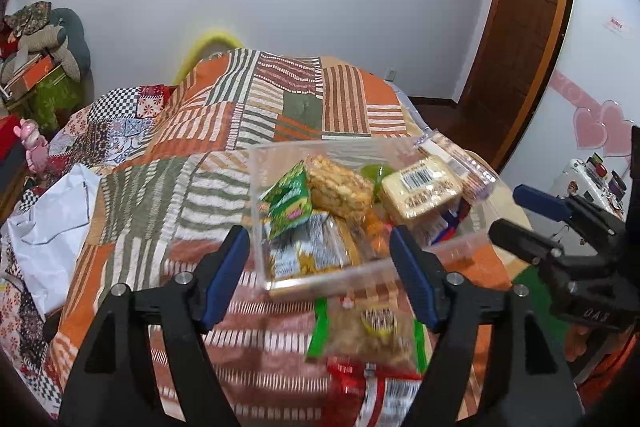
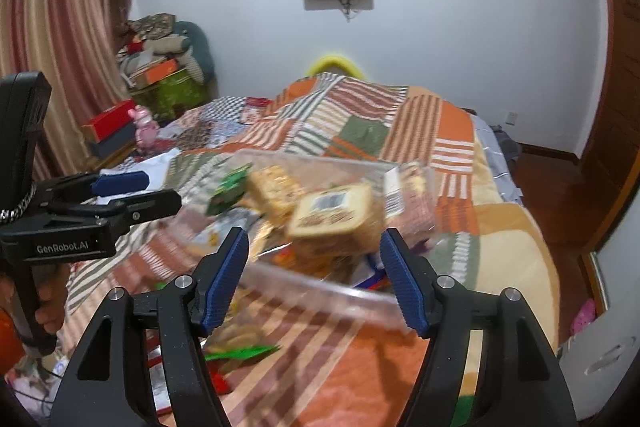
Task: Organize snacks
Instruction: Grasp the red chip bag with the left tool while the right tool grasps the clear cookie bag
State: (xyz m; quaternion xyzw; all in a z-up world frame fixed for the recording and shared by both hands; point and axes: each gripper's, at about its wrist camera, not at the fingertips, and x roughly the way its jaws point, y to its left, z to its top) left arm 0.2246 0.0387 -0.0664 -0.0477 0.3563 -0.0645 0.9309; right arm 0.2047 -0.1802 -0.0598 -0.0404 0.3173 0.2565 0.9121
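Two open claws, left (image 1: 320, 277) and right (image 2: 312, 277); red packet (image 1: 376, 391) clear only from left wrist.

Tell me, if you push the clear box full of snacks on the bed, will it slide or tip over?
The clear box would probably drag rather than glide, since it sits on a soft patchwork blanket. It looks low and wide, so tipping seems unlikely. The snacks are heaped above its rim, so the pale packet on top might slip off.
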